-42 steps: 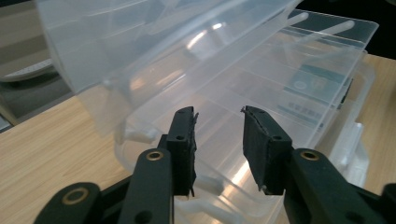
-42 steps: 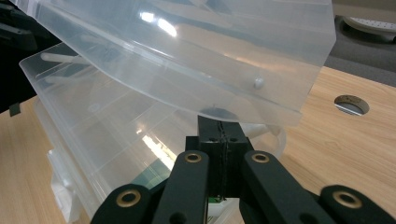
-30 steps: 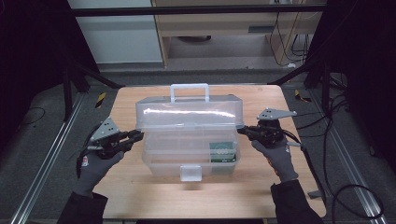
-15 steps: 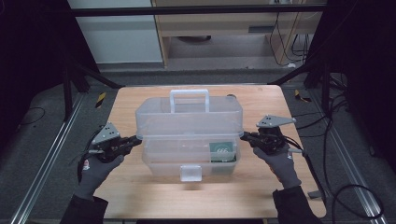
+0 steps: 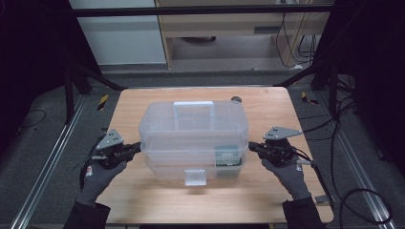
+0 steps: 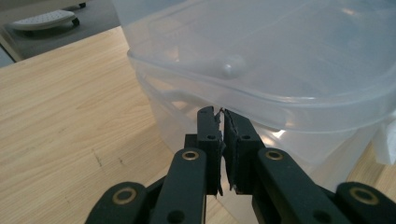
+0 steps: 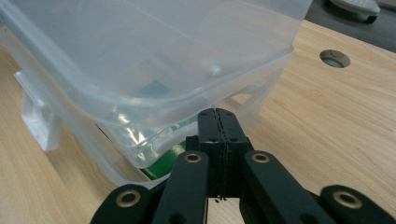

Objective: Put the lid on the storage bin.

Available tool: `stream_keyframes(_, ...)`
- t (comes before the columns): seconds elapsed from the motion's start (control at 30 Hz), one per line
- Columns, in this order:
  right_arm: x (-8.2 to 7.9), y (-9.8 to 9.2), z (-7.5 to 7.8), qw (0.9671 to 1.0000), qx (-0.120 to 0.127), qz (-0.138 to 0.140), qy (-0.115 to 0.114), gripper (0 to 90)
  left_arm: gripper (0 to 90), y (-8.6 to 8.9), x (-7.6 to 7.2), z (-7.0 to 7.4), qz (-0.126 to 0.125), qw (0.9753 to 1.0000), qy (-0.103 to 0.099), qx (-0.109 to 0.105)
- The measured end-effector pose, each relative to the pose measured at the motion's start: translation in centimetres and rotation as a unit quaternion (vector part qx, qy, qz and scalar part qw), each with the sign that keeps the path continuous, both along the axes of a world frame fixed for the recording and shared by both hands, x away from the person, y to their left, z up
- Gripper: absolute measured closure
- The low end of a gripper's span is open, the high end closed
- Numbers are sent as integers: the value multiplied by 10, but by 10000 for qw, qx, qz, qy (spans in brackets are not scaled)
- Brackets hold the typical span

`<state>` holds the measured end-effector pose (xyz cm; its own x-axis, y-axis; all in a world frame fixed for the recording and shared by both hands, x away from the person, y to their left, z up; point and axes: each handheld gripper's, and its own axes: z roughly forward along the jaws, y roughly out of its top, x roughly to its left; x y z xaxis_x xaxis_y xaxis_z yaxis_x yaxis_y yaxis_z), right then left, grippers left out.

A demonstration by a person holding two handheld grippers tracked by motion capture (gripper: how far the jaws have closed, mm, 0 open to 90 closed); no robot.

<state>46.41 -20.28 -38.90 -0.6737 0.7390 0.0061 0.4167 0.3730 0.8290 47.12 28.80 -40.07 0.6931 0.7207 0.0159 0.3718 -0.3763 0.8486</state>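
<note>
Going from left to right across the worktop [image 5: 143, 102], the left gripper [image 5: 135, 147] is sitting at the left end of the clear plastic box [image 5: 193, 138], its jaws pressed together and pinching nothing, with their tips tucked just under the overhanging rim of the lid [image 6: 261, 60]. In the left gripper view the left gripper [image 6: 221, 113] is pointing straight into the gap where lid meets tub. The box is lying in the middle of the worktop with its long axis running side to side, so each short end is facing one gripper; its handle [image 5: 193, 106] is standing on top and its latch [image 5: 195, 177] is hanging on the side facing the person. A green item [image 7: 168, 161] is showing through the wall near the right end. At that end the right gripper [image 5: 252, 146] is mirroring the other, jaws closed on themselves and empty, and the right gripper view shows the right gripper [image 7: 218, 112] nosing in below the lid edge. Both are about equally near, so the coming move looks like a shared upward lift from opposite ends.
</note>
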Motion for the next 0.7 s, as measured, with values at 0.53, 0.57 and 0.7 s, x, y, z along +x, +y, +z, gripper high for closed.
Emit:
stream_keyframes(0.53,6,-33,-42,9946,-478,-925,-1,640,709,28,17,-33,1039,9941,244,204)
stream_keyframes(0.57,8,-36,-46,9937,-489,-1004,45,598,692,30,18,-36,1078,9936,268,197)
stream_keyframes(0.7,12,-48,-61,9905,-540,-1255,170,493,619,34,22,-44,1254,9911,327,294)
